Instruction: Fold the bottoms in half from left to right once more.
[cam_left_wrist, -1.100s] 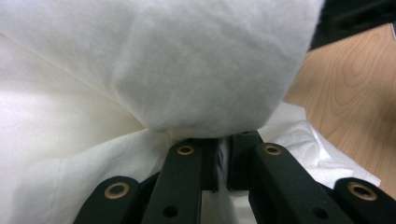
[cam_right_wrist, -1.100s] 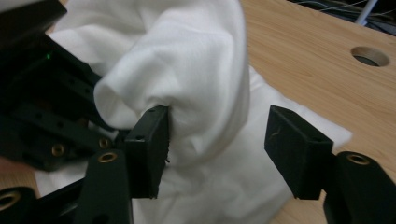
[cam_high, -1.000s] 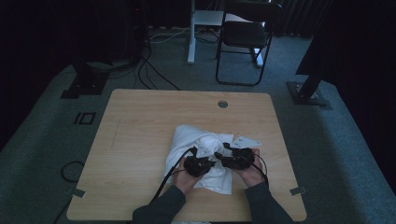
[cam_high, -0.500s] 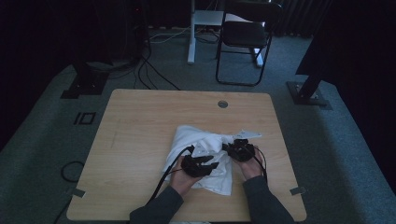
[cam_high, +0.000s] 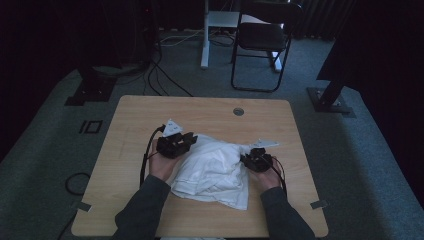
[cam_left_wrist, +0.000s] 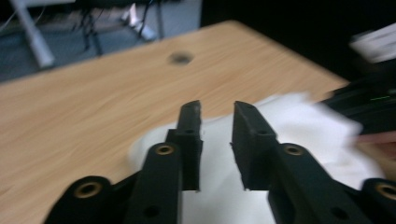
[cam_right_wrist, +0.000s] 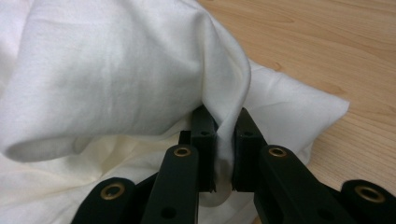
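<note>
A white cloth lies bunched up on the wooden counter, near the edge where the person sits, about in the middle from side to side. The right gripper is at the cloth's right edge. In the right gripper view its two black jaws pinch a fold of the cloth tight between them, and the cloth rises up from the jaws in a soft hump. The left gripper is at the far left corner of the cloth, held a little above it. In the left gripper view its jaws have a small gap, and they have just been closing. That picture is blurry. The cloth shows behind and under the jaws, but nothing is caught between them. The person's hands and dark sleeves come in from the near side of the counter. A small round hole sits in the counter near its far edge. A black chair stands on the grey floor behind the counter.
</note>
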